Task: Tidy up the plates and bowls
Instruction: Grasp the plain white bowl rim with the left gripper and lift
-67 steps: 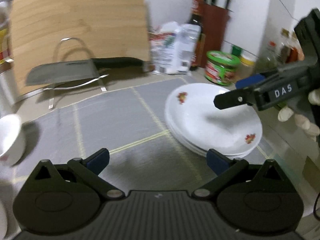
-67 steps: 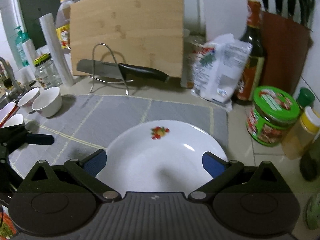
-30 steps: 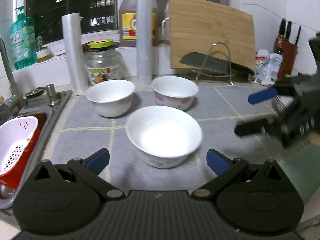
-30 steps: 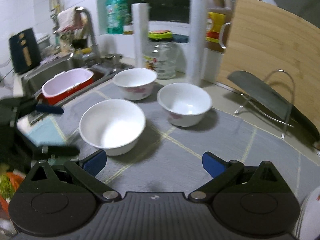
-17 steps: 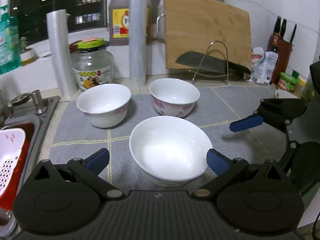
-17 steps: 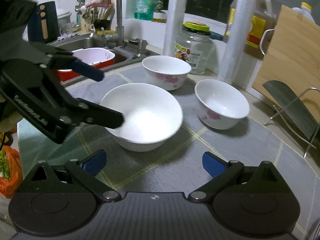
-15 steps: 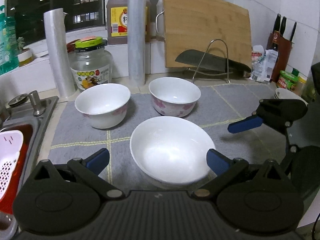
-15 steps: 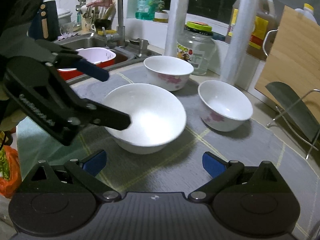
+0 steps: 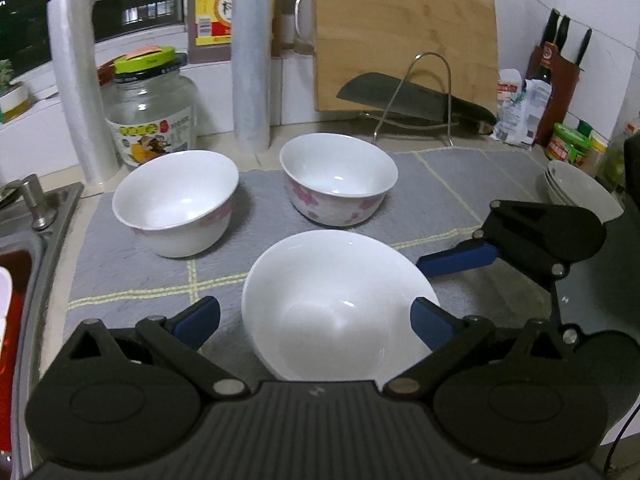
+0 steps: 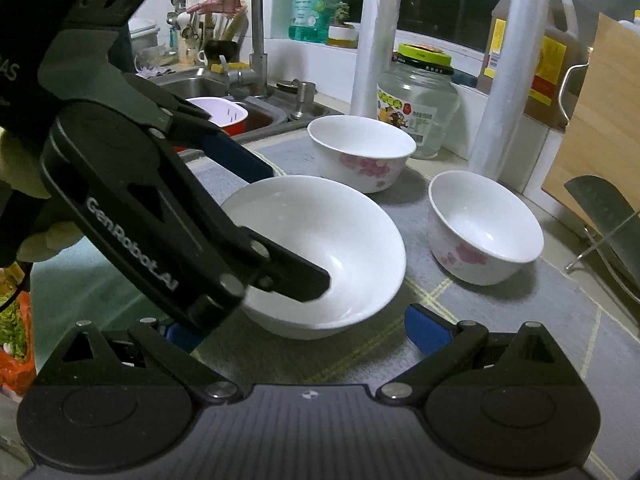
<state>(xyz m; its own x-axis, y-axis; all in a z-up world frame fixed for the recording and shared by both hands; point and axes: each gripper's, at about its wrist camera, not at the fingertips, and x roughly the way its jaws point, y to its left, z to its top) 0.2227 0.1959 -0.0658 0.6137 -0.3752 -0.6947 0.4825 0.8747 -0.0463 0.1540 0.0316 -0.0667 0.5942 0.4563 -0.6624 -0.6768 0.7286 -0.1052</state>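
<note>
Three white bowls stand on the grey mat (image 9: 460, 176). The nearest plain bowl (image 9: 340, 304) sits between the open fingers of my left gripper (image 9: 316, 320), which straddles it without pinching. In the right wrist view the same bowl (image 10: 340, 240) lies just ahead of my open right gripper (image 10: 296, 332), with the left gripper (image 10: 280, 224) reaching over its rim. Two bowls with pink flowers stand behind, one on the left (image 9: 176, 208) and one on the right (image 9: 338, 178). A stack of white plates (image 9: 576, 192) sits at the far right.
A sink (image 10: 224, 92) with a red-and-white strainer (image 10: 224, 114) is at the left. A glass jar (image 9: 150, 120), two film rolls (image 9: 250, 48), an oil bottle (image 9: 210, 4), a cutting board (image 9: 404, 36) and a cleaver on a wire rack (image 9: 412, 100) line the back.
Both grippers swung from the plate stack to the bowls. My left gripper has moved in around the nearest bowl; my right gripper has come closer to it from the right.
</note>
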